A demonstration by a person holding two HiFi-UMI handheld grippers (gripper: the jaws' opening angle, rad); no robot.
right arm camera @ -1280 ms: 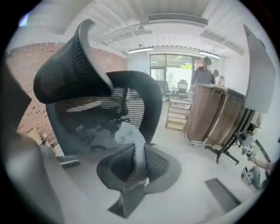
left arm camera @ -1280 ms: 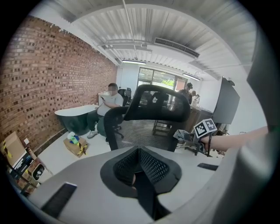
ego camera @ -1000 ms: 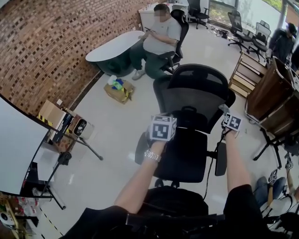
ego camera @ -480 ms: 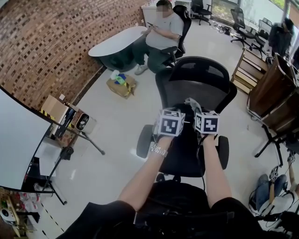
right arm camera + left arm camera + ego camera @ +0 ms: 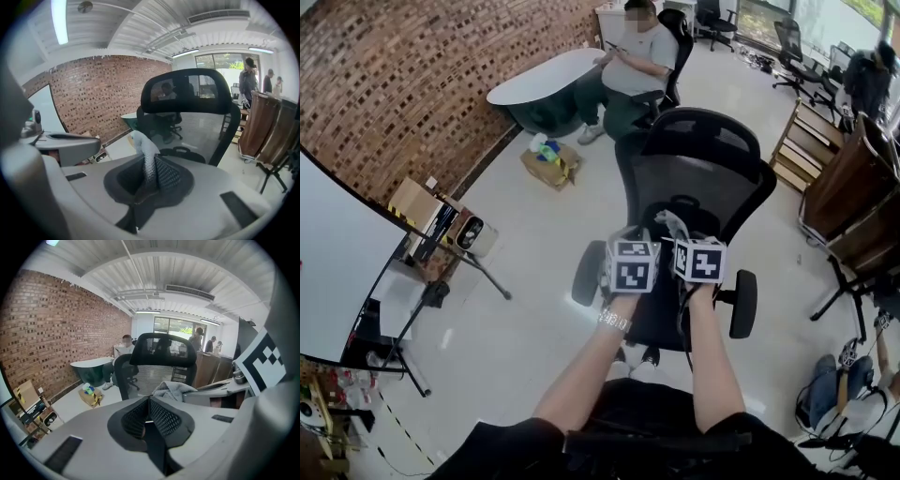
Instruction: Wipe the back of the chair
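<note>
The black mesh office chair (image 5: 694, 164) stands in front of me with its back (image 5: 187, 96) facing me. My right gripper (image 5: 680, 234) is shut on a grey cloth (image 5: 145, 157), which sticks up from the jaws (image 5: 668, 223). It hovers a little short of the lower part of the chair back. My left gripper (image 5: 628, 240) is close beside it on the left, shut with nothing between its pads (image 5: 161, 416). In the left gripper view the cloth (image 5: 171, 390) shows just right of the jaws, with the chair's headrest (image 5: 161, 350) beyond.
A person sits at a round table (image 5: 539, 80) behind the chair. A cardboard box (image 5: 551, 161) lies on the floor to the left. A tripod stand (image 5: 455, 272) and a whiteboard (image 5: 337, 272) are at my left, a wooden cabinet (image 5: 848, 187) at the right.
My right gripper has swung left from the chair's right side to the middle with the cloth. Both grippers now sit side by side, drawn back toward me.
</note>
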